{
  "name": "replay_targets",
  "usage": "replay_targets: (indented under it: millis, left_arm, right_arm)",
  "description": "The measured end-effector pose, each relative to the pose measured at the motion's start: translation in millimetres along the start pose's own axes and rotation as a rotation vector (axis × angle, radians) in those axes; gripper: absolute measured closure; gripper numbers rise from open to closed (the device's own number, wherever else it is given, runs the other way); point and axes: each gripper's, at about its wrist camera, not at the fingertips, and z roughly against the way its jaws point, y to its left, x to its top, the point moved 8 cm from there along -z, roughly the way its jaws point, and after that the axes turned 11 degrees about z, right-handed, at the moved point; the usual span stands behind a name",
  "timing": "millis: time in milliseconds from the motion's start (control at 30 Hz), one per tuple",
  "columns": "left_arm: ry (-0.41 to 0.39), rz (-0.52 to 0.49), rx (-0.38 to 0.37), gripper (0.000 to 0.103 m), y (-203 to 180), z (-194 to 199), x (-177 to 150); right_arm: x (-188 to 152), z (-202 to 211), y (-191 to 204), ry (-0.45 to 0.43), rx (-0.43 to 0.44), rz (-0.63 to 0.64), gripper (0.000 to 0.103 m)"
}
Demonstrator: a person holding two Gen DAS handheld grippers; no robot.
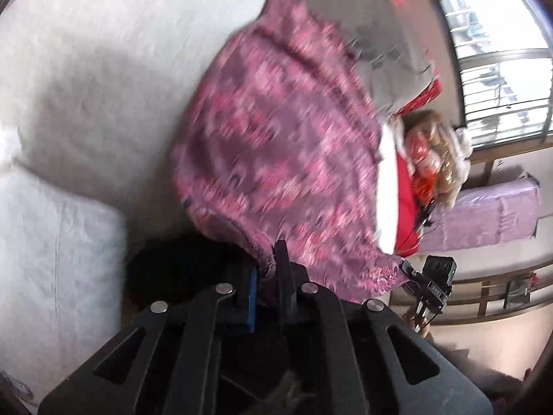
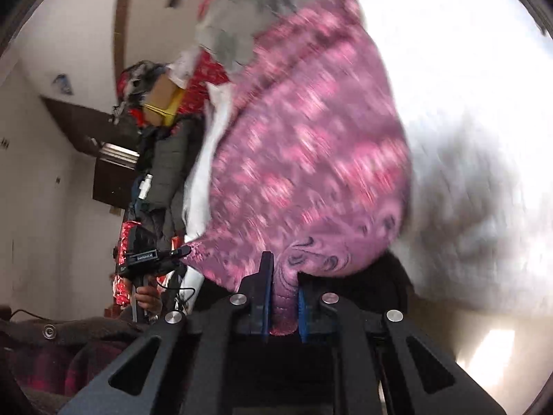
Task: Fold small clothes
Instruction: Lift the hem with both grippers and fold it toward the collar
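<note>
A pink and purple patterned garment (image 1: 276,145) hangs spread in the air over a white bed sheet (image 1: 90,69). My left gripper (image 1: 268,266) is shut on one lower corner of it. My right gripper (image 2: 281,276) is shut on the other corner, with a bunched fold of the garment (image 2: 304,131) between its fingers. Each gripper shows in the other's view: the right gripper (image 1: 408,269) at the cloth's far corner, the left gripper (image 2: 183,251) likewise. Both views are motion-blurred.
A grey cloth (image 1: 373,27) and red bedding (image 1: 404,200) lie behind the garment. A purple covered bench (image 1: 490,211) stands below a window (image 1: 497,45). Dark jackets (image 2: 166,166) and a cardboard box (image 2: 160,98) are piled at the left. A white pillow (image 1: 52,242) lies nearby.
</note>
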Motion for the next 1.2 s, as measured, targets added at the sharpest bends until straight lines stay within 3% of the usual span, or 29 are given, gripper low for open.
replay_targets:
  millis: [300,633,1000,1200]
  left_arm:
    - [-0.137,-0.008,-0.051,0.097,-48,9,78]
    - [-0.236,0.016,-0.038,0.097,-86,-14,179]
    - [-0.265,0.031,0.036,0.097,-122,-81,295]
    - [-0.265,0.049,0.145,0.097,-124,-134,346]
  right_arm:
    - [95,12,8,-0.182,-0.015,0.024,0.092]
    - [190,-4,-32,-0.291,-0.070,-0.058,0.092]
    - [288,-41,-98,-0.376,-0.119,-0.205,0.092]
    - [322,-70,-149,-0.403,-0.180,-0.326,0.092]
